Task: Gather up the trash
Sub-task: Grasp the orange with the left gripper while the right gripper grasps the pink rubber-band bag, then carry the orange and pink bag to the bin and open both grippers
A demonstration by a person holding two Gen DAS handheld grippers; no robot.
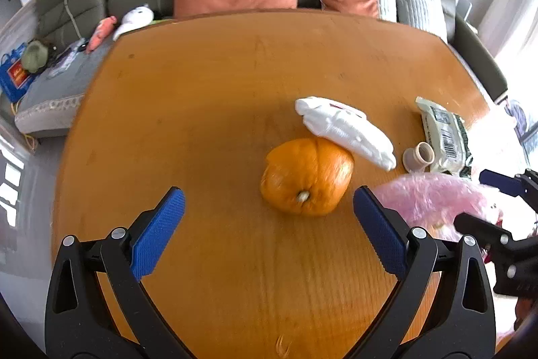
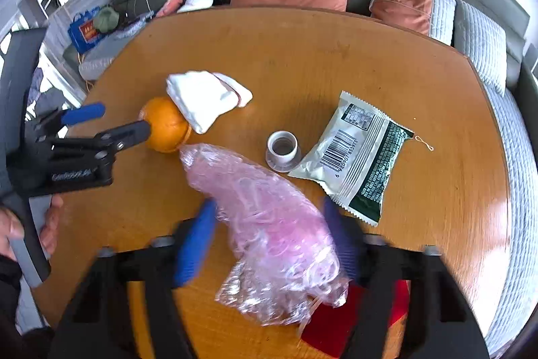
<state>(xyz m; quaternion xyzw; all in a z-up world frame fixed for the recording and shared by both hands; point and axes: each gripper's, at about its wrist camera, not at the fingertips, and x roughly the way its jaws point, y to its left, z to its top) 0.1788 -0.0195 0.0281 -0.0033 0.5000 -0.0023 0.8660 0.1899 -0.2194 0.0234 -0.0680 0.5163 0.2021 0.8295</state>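
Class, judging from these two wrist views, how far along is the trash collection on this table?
Nothing looks collected yet. In hand: the right hand-held gripper has the pink plastic bag between its fingers. The left hand-held gripper is open near the orange. Left on the table: orange, white tissue pack, small cup and snack wrapper.
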